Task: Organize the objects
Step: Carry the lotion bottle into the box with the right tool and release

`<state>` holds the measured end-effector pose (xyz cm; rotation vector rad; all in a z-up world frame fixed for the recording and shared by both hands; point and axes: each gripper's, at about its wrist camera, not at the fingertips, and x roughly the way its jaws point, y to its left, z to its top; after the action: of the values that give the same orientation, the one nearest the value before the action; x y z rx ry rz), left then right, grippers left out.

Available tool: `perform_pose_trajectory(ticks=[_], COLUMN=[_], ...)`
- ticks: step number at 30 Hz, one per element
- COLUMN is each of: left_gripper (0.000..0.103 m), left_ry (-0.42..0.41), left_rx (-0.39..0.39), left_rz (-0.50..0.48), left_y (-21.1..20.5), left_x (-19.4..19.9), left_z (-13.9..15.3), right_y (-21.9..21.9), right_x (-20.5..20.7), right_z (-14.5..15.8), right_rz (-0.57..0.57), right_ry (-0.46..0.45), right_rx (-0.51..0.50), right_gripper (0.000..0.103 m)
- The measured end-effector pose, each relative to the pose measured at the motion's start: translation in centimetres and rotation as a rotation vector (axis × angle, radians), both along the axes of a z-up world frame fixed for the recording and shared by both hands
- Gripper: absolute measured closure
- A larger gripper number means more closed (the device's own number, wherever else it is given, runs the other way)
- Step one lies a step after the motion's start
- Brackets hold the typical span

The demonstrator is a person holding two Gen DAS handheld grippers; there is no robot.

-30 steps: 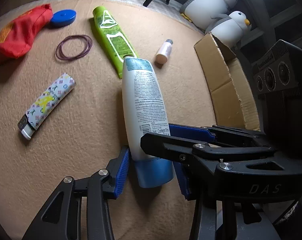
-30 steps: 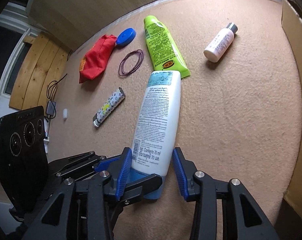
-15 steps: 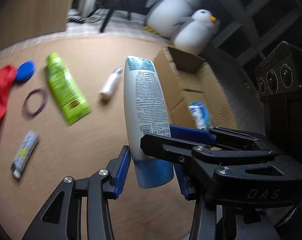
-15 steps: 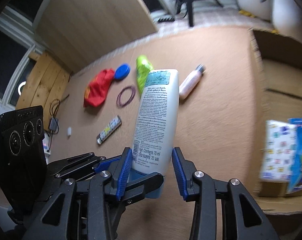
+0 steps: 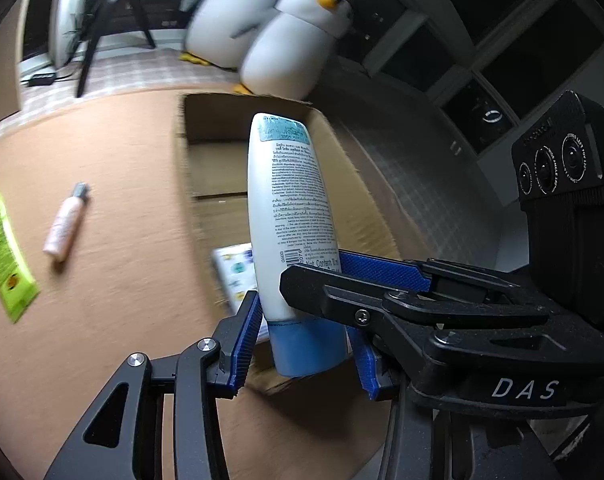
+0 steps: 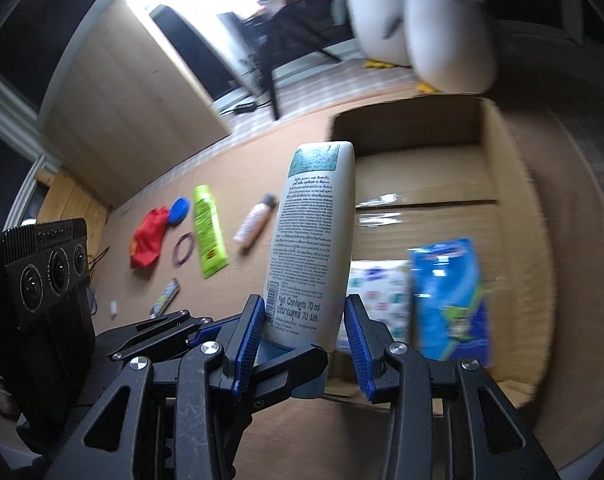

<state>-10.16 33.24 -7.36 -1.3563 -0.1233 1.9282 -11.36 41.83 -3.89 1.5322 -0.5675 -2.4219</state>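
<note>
A white bottle with a blue cap hangs cap-down in the air, above the near end of an open cardboard box. My left gripper is shut on its cap end, blue pads on either side. My right gripper is shut on the same bottle just above the cap. In the left wrist view the right gripper crosses in from the right. A white patterned pack and a blue packet lie inside the box.
On the tan mat left of the box lie a small pink bottle, a green tube, purple rubber bands, a red pouch, a blue lid and a patterned case. Plush penguins stand behind the box.
Both grippers have lifted the bottle off the mat and carried it rightward over the box. Their hold on it looks the same throughout.
</note>
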Motion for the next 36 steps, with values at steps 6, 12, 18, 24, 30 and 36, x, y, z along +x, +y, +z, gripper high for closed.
perform_pose_trajectory(ticks=[6, 12, 18, 24, 30, 36], left_gripper=[0.057, 0.033, 0.029, 0.029, 0.029, 0.029], left_ry=[-0.006, 0.009, 0.057, 0.039, 0.045, 0.044], left_rx=[-0.016, -0.041, -0.057, -0.051, -0.059, -0.087], left_rz=[-0.033, -0.031, -0.008, 0.043, 0.120, 0.240], left_y=[3.3, 4.2, 2.9, -0.3, -5.4, -12.9], left_x=[0.3, 0.9, 0.6, 0.0, 0.1, 0.2], left_z=[-0.7, -0.5, -0.1, -0.1, 0.5, 0.5], right_y=[3.1, 4.5, 5.3, 4.7, 2.5, -1.2], right_x=[0.4, 0.6, 1.1, 1.2, 1.2, 1.0], right_z=[-0.8, -1.3, -0.8, -0.6, -0.1, 0.2], right_rz=[-0.050, -0.076, -0.116, -0.122, -0.102, -0.047], right_ry=[-0.014, -0.022, 0.006, 0.011, 0.040, 0.072], right_rx=[0.011, 0.011, 0.035, 0.046, 0.059, 0.069], right_gripper=[0.065, 0.065, 0.044, 0.044, 0.044, 0.044])
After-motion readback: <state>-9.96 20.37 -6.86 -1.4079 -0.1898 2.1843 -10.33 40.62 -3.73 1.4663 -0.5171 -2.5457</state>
